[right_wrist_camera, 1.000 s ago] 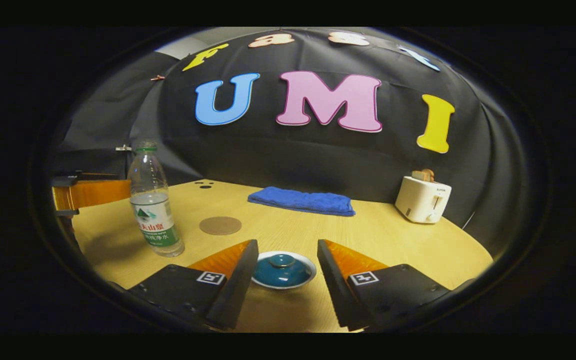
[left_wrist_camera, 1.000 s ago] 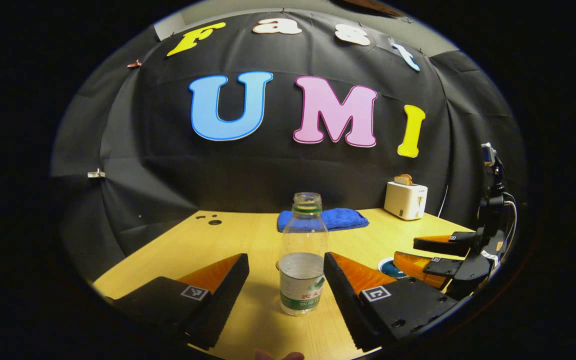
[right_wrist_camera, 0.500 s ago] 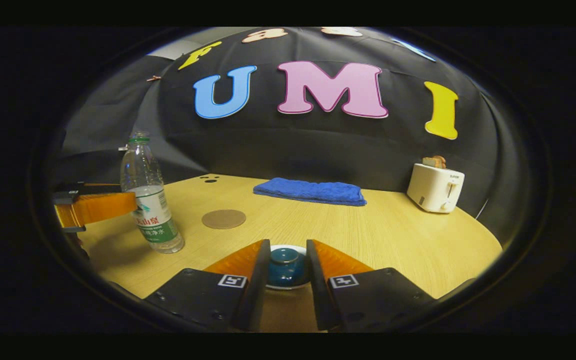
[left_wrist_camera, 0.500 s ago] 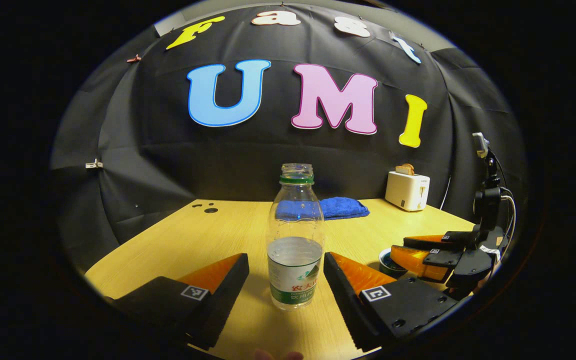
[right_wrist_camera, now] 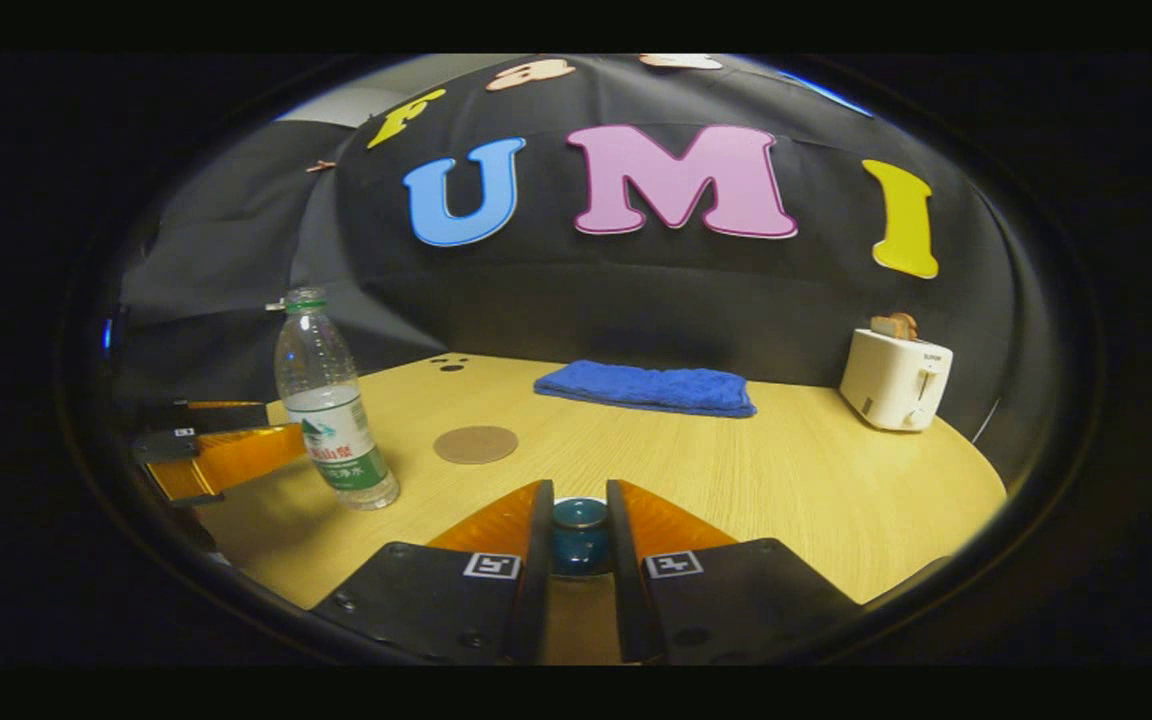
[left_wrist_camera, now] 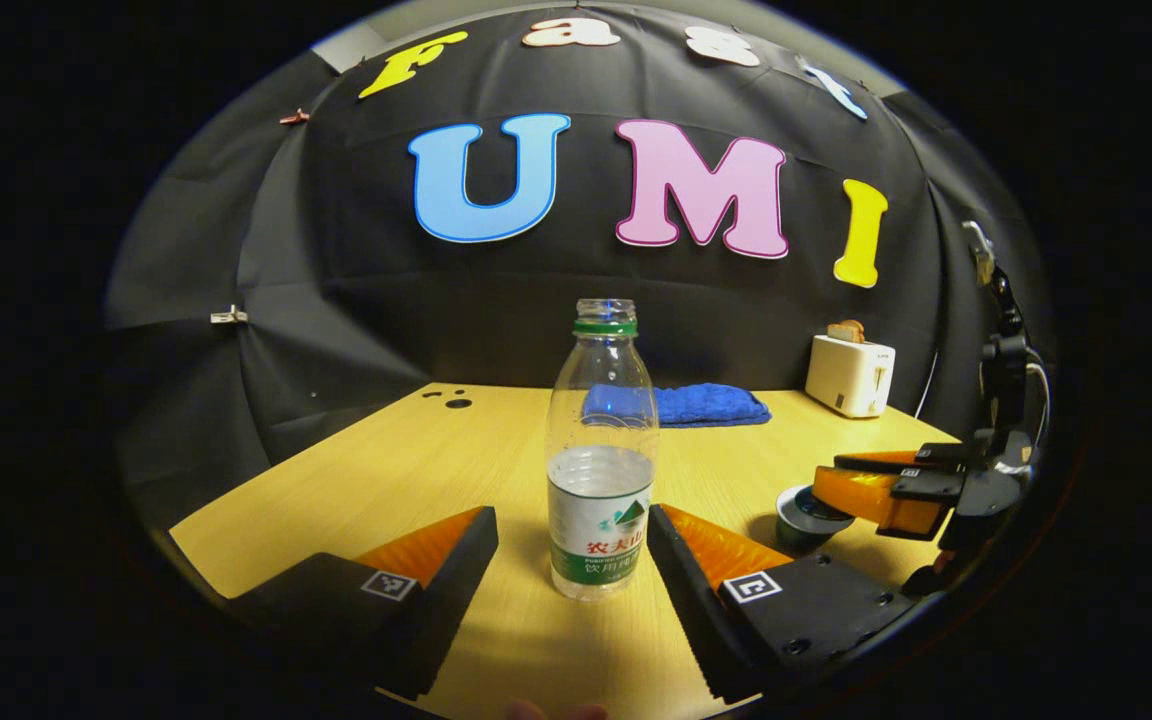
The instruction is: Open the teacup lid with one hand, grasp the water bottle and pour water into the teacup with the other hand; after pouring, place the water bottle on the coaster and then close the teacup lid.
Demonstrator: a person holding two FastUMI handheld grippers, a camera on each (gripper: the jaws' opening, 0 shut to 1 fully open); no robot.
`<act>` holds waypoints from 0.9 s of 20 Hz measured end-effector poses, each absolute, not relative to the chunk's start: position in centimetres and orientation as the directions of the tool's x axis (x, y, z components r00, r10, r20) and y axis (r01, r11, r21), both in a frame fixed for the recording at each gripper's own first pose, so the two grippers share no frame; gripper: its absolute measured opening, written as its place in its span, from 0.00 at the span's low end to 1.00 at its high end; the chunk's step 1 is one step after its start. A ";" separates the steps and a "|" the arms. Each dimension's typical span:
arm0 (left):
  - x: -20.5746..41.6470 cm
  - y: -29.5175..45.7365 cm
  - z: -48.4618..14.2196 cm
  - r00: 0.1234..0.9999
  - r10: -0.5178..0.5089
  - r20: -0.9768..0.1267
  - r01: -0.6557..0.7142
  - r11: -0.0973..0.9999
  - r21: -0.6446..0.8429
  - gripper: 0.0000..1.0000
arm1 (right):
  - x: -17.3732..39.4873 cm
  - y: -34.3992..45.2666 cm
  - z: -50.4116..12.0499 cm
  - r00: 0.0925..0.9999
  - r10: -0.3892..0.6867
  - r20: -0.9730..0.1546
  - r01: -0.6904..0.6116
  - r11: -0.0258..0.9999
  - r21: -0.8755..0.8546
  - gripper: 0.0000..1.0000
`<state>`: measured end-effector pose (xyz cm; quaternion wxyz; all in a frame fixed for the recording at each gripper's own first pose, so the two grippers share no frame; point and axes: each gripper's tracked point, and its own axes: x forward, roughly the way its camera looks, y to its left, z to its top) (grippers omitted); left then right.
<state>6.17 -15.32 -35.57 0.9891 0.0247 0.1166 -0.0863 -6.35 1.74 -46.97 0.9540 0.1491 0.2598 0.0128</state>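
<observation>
Upright, water bottle (left_wrist_camera: 602, 470) with green-banded label (left_wrist_camera: 597, 546)

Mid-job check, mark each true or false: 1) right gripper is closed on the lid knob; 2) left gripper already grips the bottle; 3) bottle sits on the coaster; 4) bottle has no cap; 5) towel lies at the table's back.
1) True: the right gripper pinches the teacup lid knob.
2) False: the left gripper is open around the water bottle, with gaps either side.
3) False: the coaster is bare; the bottle stands beside it.
4) True.
5) True: the blue towel lies there.
</observation>
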 end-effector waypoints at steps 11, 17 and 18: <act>6.7 -15.0 -37.3 0.968 -0.045 -0.246 0.053 0.998 0.025 0.95 | -7.2 0.9 -45.4 0.878 0.183 -0.443 -0.041 0.950 0.311 0.30; 8.2 -16.2 -37.6 0.968 -0.051 -0.247 0.065 0.997 0.049 0.94 | -6.5 -0.3 -45.4 0.882 0.185 -0.433 -0.049 0.950 0.307 0.31; 8.3 -16.4 -37.5 0.968 -0.051 -0.245 0.065 0.997 0.050 0.89 | -6.4 -0.4 -45.3 0.883 0.186 -0.430 -0.050 0.950 0.309 0.30</act>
